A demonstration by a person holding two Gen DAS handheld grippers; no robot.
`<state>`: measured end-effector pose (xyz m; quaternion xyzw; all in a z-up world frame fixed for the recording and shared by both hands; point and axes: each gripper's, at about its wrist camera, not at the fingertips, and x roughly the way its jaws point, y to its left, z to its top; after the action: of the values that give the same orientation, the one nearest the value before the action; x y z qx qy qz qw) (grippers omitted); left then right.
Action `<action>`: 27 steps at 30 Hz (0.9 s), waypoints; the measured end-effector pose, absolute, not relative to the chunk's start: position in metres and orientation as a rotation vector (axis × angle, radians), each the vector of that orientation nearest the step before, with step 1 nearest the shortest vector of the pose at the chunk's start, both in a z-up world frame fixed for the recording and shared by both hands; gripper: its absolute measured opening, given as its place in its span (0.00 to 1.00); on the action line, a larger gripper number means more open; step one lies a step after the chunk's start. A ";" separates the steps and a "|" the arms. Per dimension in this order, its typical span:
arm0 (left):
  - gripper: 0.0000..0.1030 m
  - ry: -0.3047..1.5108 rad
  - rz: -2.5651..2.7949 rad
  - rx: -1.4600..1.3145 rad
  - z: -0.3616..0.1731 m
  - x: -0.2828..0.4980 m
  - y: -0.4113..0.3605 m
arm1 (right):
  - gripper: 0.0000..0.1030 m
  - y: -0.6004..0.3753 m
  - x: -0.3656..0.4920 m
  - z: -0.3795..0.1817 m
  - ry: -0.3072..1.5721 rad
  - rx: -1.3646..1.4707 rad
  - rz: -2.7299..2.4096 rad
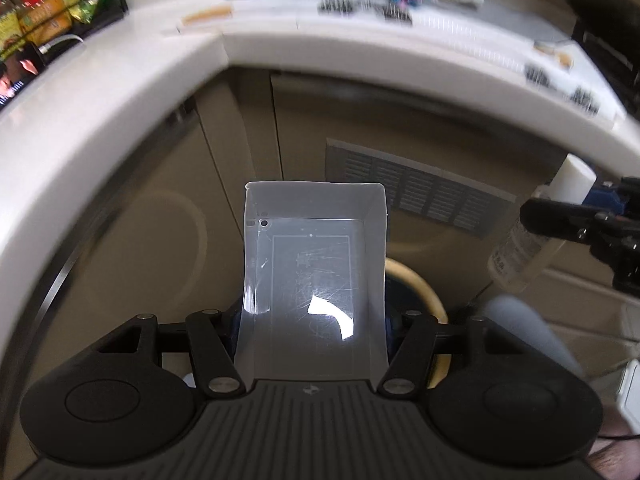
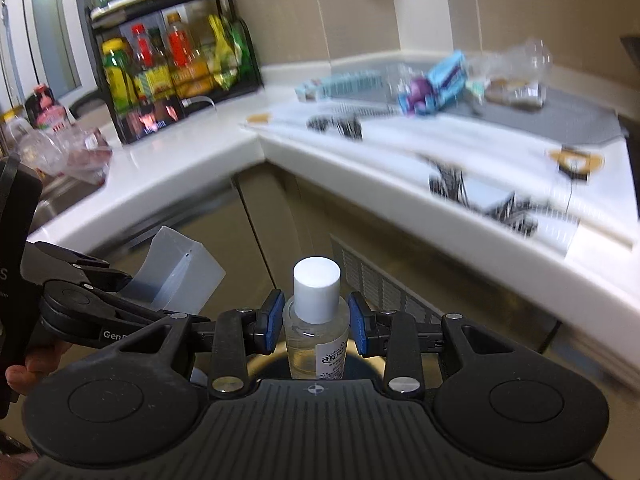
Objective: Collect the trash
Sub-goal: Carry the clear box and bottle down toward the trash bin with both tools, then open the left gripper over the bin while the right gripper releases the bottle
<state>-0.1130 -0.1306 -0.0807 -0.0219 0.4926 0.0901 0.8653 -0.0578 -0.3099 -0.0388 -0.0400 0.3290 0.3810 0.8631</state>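
Carrying both finds below the worktop [image 2: 192, 160], presumably toward a bin: left tool [image 1: 314, 320] clamping translucent tub [image 1: 316, 256], right tool [image 2: 316, 326] clamping small bottle [image 2: 316, 320].

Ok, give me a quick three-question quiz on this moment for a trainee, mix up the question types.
1. True or false: the left gripper holds a translucent plastic box.
2. What does the right gripper hold? A) a green sauce bottle B) a small clear bottle with a white cap C) a blue carton
3. Fill the gap: the loose wrappers lie on the white ______, above the hands.

Key
1. True: the box sits between the jaws.
2. B: both blue pads press its shoulders.
3. Counter.
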 end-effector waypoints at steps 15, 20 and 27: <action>0.63 1.216 0.120 0.011 -0.212 -0.086 -0.132 | 0.36 -0.287 -0.031 -0.136 0.900 -0.145 0.755; 0.63 1.256 0.084 0.027 -0.247 -0.074 -0.136 | 0.36 -0.276 -0.021 -0.157 0.947 -0.161 0.752; 0.63 1.306 0.067 0.010 -0.285 -0.052 -0.139 | 0.36 -0.264 0.000 -0.188 1.035 -0.144 0.730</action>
<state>-0.0523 -0.1390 -0.2854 0.0048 0.6073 0.0314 0.7939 0.0002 -0.2643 -0.1883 -0.0671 0.4830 0.3407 0.8038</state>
